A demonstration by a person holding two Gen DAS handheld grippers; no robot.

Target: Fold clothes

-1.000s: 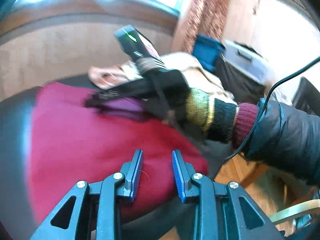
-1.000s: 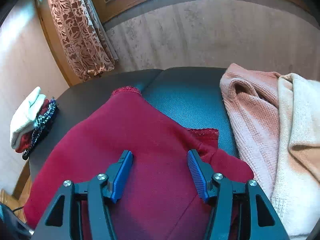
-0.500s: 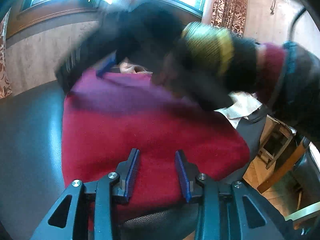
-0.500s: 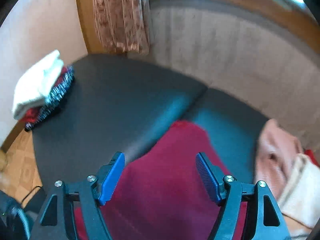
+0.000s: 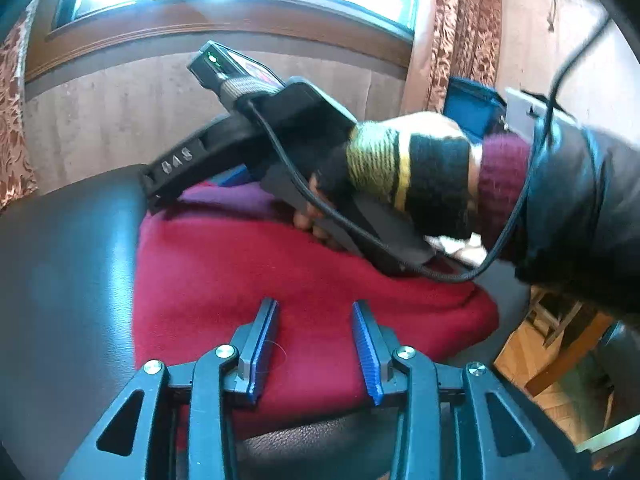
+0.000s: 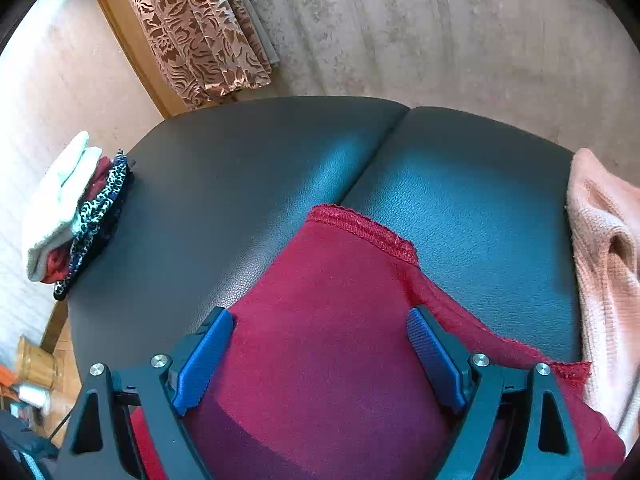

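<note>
A dark red garment (image 5: 248,280) lies folded on the black padded table (image 5: 68,264). My left gripper (image 5: 316,320) hovers open over its near edge, nothing between the blue pads. In the left wrist view the other gripper's body (image 5: 256,148) hangs over the garment's far side, held by a gloved hand (image 5: 404,164); its fingertips are hidden there. In the right wrist view my right gripper (image 6: 320,334) stands wide open just above the red garment (image 6: 328,340), whose ribbed hem (image 6: 360,228) points away across the table (image 6: 240,184).
A stack of folded clothes (image 6: 72,208) sits at the table's far left corner. A pink knit sweater (image 6: 604,264) lies at the right edge. A cable (image 5: 516,208) trails from the right hand. Patterned curtain (image 6: 196,36) and wall stand behind; wooden floor (image 5: 552,364) lies beyond the table's edge.
The right gripper has swung back over the red garment after sweeping toward the left corner. The left gripper stays open near the garment's edge, with its view shifted slightly.
</note>
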